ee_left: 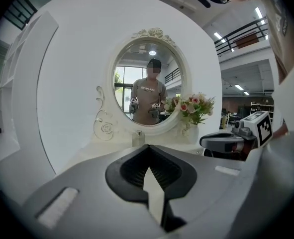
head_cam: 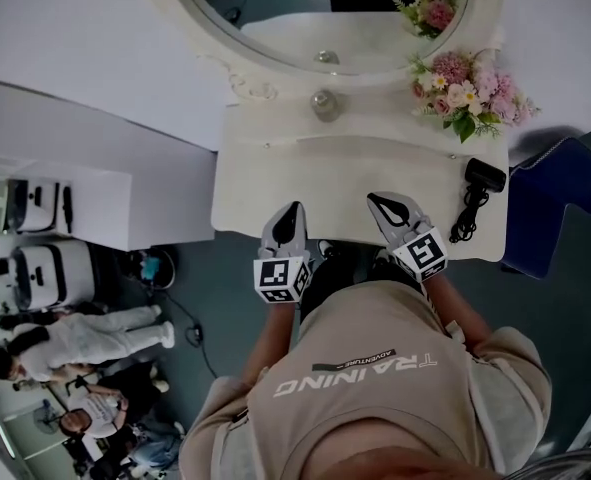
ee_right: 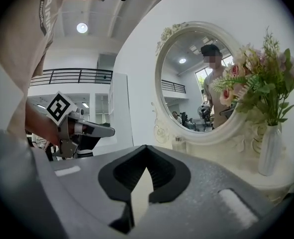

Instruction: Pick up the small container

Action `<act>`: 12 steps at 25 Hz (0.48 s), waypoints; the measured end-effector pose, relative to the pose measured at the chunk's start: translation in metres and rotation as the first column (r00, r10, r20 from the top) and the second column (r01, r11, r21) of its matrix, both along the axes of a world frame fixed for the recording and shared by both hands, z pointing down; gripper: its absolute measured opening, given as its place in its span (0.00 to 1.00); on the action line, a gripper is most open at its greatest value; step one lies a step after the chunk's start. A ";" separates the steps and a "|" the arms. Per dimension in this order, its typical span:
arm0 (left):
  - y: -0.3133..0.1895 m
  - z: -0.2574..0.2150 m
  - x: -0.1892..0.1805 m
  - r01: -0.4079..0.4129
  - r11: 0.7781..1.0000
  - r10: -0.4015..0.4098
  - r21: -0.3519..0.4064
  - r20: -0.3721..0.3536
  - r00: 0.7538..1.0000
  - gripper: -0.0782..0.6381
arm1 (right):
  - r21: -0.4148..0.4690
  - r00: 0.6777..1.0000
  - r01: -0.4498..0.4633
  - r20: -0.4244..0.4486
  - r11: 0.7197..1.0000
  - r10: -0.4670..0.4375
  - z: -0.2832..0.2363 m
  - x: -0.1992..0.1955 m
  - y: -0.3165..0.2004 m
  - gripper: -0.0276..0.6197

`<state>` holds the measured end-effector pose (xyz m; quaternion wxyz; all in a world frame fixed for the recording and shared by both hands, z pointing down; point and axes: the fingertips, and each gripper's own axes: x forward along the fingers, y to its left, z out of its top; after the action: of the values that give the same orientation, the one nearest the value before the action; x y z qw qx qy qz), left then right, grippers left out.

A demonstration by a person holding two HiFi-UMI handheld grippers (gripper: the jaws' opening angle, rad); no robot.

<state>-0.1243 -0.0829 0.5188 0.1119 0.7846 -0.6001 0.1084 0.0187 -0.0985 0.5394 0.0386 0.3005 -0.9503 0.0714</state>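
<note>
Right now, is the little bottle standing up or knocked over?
Upright: the small container stands on its base below the mirror, cap on top.

Colour notes. My grey plastic left gripper point(head_cam: 296, 208) and grey plastic right gripper point(head_cam: 374, 199) have black ribbed pads, and each marker cube shows black squares on white. The ornate cream-white dressing table point(head_cam: 275, 183) matches the carved cream-white mirror frame point(head_cam: 225, 63). The small translucent grey container point(head_cam: 325, 104) looks glassy. The flower bouquet point(head_cam: 470, 88) is pink and white with green leaves. The plastic hair dryer point(head_cam: 484, 175) and its cord are black. My beige cloth shirt point(head_cam: 375, 408) has white lettering.
</note>
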 end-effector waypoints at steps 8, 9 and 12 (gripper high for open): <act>-0.021 0.029 -0.038 0.006 0.998 -0.006 -0.064 -0.005 1.000 0.13 | 0.015 1.000 -0.013 -0.022 1.000 0.013 -0.001 -0.019 -0.029 0.05; -0.028 0.029 -0.041 -0.003 0.998 0.002 -0.060 -0.009 1.000 0.13 | 0.015 0.999 -0.022 -0.028 1.000 0.023 -0.001 -0.021 -0.033 0.05; -0.057 0.023 -0.045 -0.049 0.998 0.049 -0.025 -0.012 0.999 0.13 | 0.027 0.997 -0.051 -0.053 0.998 0.053 -0.006 -0.028 -0.050 0.05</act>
<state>-0.1690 -0.1396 0.5415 0.1224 0.7983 -0.5786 0.1142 -0.0091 -0.1483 0.5330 0.0582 0.3274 -0.9416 0.0522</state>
